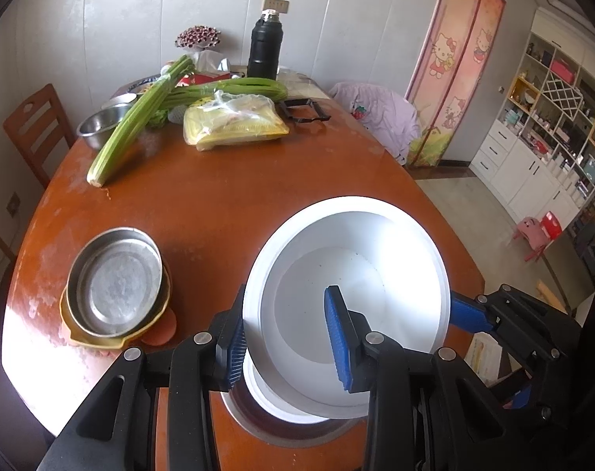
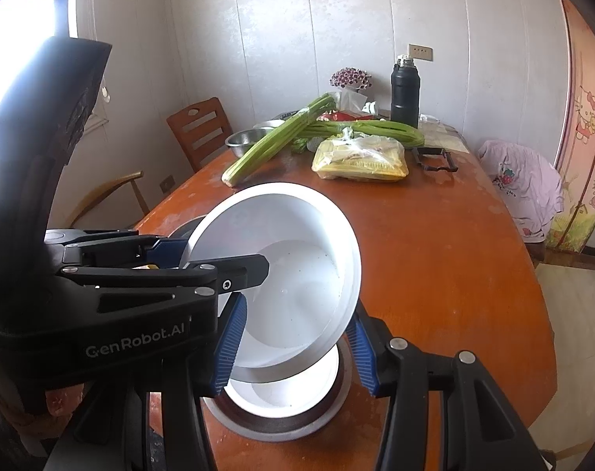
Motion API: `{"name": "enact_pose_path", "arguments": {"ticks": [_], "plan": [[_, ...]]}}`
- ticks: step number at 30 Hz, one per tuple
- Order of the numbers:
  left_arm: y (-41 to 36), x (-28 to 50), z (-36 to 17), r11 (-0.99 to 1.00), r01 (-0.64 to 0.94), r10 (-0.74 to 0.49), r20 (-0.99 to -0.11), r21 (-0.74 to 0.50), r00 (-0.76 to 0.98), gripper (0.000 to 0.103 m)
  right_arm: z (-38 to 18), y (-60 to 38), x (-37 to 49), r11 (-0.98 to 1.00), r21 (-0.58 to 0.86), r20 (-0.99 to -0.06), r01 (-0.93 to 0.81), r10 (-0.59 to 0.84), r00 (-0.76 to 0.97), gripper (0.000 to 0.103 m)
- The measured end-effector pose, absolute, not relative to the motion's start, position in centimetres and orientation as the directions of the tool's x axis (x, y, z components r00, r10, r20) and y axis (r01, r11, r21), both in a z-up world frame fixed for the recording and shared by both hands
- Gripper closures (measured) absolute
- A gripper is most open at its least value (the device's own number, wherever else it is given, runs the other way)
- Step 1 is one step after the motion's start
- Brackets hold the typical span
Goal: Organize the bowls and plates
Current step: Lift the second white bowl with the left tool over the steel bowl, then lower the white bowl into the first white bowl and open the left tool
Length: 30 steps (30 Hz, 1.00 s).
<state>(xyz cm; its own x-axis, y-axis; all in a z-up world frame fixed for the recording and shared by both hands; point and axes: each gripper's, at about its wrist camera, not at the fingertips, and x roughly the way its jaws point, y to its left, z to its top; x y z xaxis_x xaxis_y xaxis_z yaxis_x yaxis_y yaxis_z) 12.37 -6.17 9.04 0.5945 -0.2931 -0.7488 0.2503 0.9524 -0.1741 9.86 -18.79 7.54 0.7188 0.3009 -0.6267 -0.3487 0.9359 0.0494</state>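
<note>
One label, "GenRobot.AI", marks the left gripper (image 2: 203, 271) clamping the white bowl (image 2: 297, 259).

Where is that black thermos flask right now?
The black thermos flask stands upright at the table's far end by the wall in both views, behind the celery and right of the flower bouquet.

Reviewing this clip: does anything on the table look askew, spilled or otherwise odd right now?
Nothing spilled or damaged. The white bowl is tilted steeply, pinched at its rim by both the left gripper and the right gripper, above another dish on the table. At the far end, celery leans across a steel bowl.
</note>
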Motion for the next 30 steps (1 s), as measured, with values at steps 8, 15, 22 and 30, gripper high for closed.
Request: {"name": "enact_pose_path", "arguments": {"ticks": [8,15,22,30], "plan": [[-6.3,12.0,7.9,0.95,0.261,-0.296,-0.765,-0.173,0.572,0.067,6.3,-18.9,9.1,0.936,0.06,-0.645,-0.348,0.302,0.701,0.052],[-6.2,11.8,6.6,0.952,0.25,-0.289,-0.782,-0.176,0.552,0.067,5.3,-18.6,8.9,0.935,0.053,-0.661,-0.35,0.296,0.69,0.052],[-5.9,11.8,5.6,0.953,0.238,-0.289,-0.794,-0.187,0.535,0.067,4.4,-18.5,8.9,0.933,0.057,-0.674,-0.356,0.3,0.675,0.052],[-6.1,12.1,4.3,0.956,0.226,-0.278,-0.812,-0.185,0.512,0.067,3.1,-18.4,9.4,0.932,0.068,-0.698,-0.355,0.299,0.651,0.052]]}}
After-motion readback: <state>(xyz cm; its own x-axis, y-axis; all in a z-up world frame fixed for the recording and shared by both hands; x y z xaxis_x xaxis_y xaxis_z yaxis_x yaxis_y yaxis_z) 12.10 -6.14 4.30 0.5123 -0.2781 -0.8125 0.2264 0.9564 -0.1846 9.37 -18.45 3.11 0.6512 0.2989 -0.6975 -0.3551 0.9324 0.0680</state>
